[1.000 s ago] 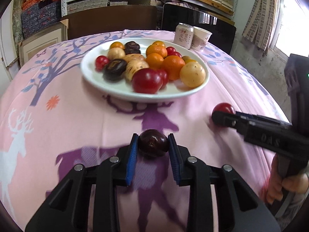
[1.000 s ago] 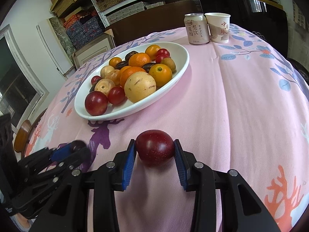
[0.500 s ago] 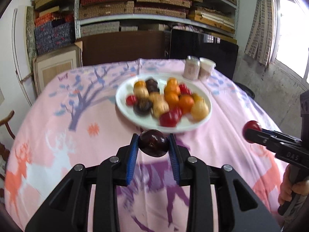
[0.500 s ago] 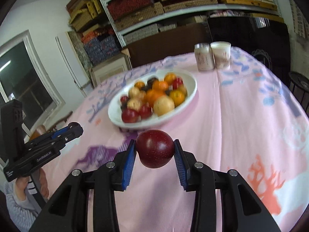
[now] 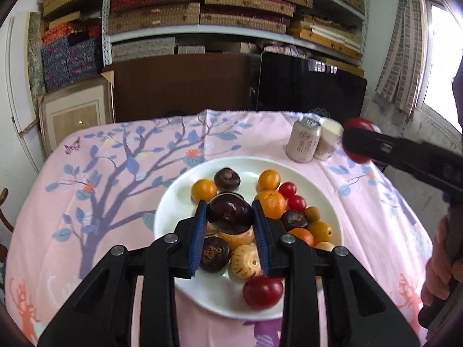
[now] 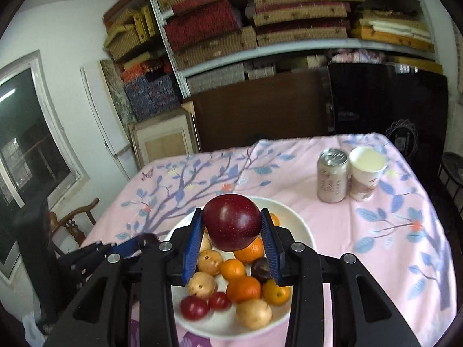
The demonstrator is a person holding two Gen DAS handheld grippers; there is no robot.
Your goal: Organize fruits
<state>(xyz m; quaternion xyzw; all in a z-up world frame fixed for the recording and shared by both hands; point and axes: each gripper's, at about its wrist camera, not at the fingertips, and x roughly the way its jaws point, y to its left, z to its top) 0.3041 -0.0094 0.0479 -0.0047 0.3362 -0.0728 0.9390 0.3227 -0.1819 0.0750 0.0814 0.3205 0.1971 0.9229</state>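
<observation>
- Shelves stacked with woven boxes fill the background, above a desk (image 5: 86,202) covered in a pink cloth printed with a blue-leaved tree.
- At the centre of the left wrist view lies a white oval plate (image 5: 179,190) heaped with small oranges, red, dark and pale fruits.
- Upper right of that plate stand a pink drink can (image 5: 303,140) and a paper cup (image 5: 328,138), touching each other.
- Left tongs (image 5: 230,225), in the lower middle of their own view, are closed narrowly on a dark purple round fruit (image 5: 230,213).
- Right tongs (image 6: 231,238), in the lower middle of their view, are clamped on a larger glossy dark red plum-like fruit (image 6: 231,221).
- Change: a second ago both fruits sat on the cloth in front of the plate, already between the blue pads. Both have since been lifted and carried forward.
- Now the purple fruit hangs above the plate's pile. The red fruit hangs high too; in the right view it appears over the plate's far rim, while the left view shows it at the right edge, level with the cup.
- Meaning, as a judgement: pickup is done and the carry is nearly over. What remains is lowering each fruit into a free gap and releasing gently, since round fruit could roll off the heap.
</observation>
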